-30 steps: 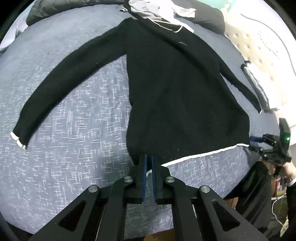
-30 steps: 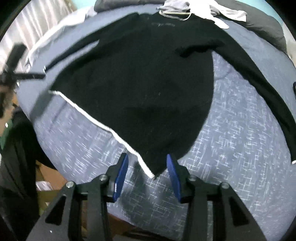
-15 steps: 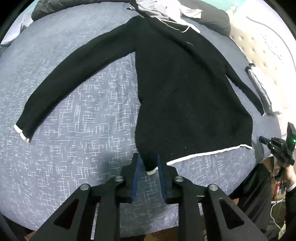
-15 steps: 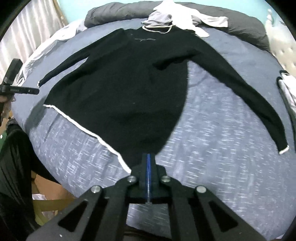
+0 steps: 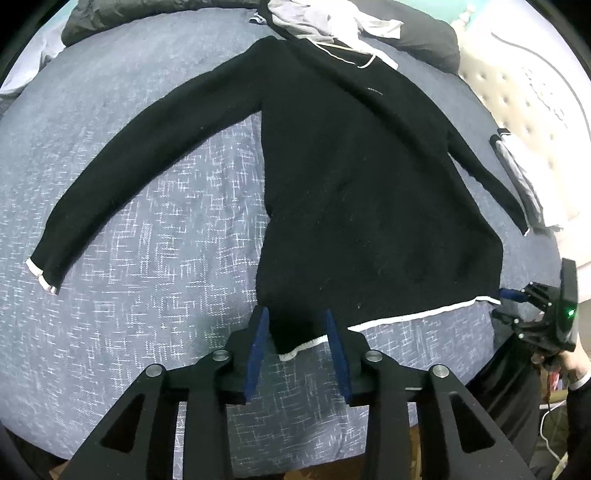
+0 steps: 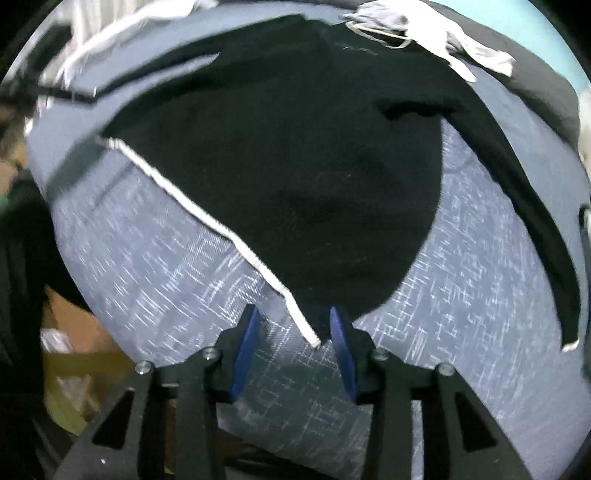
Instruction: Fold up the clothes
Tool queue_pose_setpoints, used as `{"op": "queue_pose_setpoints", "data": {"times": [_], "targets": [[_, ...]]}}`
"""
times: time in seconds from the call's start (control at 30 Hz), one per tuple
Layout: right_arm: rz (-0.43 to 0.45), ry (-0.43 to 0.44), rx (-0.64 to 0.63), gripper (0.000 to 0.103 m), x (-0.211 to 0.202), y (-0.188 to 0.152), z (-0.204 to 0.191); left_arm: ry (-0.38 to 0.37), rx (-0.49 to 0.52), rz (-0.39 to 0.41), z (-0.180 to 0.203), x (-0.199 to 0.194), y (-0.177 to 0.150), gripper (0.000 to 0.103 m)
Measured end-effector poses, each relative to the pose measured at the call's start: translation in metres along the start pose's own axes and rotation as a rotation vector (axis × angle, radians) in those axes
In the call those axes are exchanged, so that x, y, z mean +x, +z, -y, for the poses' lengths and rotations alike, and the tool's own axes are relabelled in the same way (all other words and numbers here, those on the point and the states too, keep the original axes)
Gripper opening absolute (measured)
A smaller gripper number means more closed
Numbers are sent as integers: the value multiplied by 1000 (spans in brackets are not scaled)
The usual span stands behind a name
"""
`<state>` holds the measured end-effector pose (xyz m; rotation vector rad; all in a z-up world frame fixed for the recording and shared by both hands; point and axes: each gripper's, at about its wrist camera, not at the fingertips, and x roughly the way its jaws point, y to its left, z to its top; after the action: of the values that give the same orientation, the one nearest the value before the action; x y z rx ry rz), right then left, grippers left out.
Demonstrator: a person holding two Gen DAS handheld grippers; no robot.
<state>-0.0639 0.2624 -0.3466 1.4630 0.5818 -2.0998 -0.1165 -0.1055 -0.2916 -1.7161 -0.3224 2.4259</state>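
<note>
A black long-sleeved sweater (image 5: 362, 184) with a white hem lies spread flat on the blue-grey patterned bed cover, sleeves out to both sides. My left gripper (image 5: 295, 332) is open, its blue pads either side of the sweater's left hem corner. My right gripper (image 6: 291, 328) is open with the right hem corner (image 6: 312, 338) lying between its pads. The sweater (image 6: 295, 166) fills the middle of the right wrist view. The right gripper also shows at the far right of the left wrist view (image 5: 517, 299).
A heap of grey and white clothes (image 5: 325, 22) lies past the collar, with a dark pillow (image 5: 424, 40) behind. A folded grey garment (image 5: 517, 173) rests by the tufted headboard (image 5: 535, 85). The bed's near edge (image 5: 295, 465) drops off just under both grippers.
Both grippers have opened: the left released the left hem corner over the last second, the right was shut on the right corner half a second ago. The hem corners now rest on the bed.
</note>
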Motion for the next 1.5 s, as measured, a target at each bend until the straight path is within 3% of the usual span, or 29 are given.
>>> {"op": "queue_pose_setpoints", "data": {"times": [0.03, 0.13, 0.6, 0.93, 1.5], "targets": [[-7, -19, -10, 21, 2, 0, 0, 0, -2, 2, -1, -1, 0, 37], [8, -23, 32, 5, 0, -3, 11, 1, -6, 6, -3, -3, 0, 38], [199, 67, 308, 3, -53, -38, 74, 10, -19, -35, -6, 15, -3, 41], [171, 66, 412, 2, -45, -60, 95, 2, -43, -78, -4, 42, -4, 45], [169, 13, 432, 2, -48, -67, 101, -70, -73, -97, 7, 69, -5, 45]]}}
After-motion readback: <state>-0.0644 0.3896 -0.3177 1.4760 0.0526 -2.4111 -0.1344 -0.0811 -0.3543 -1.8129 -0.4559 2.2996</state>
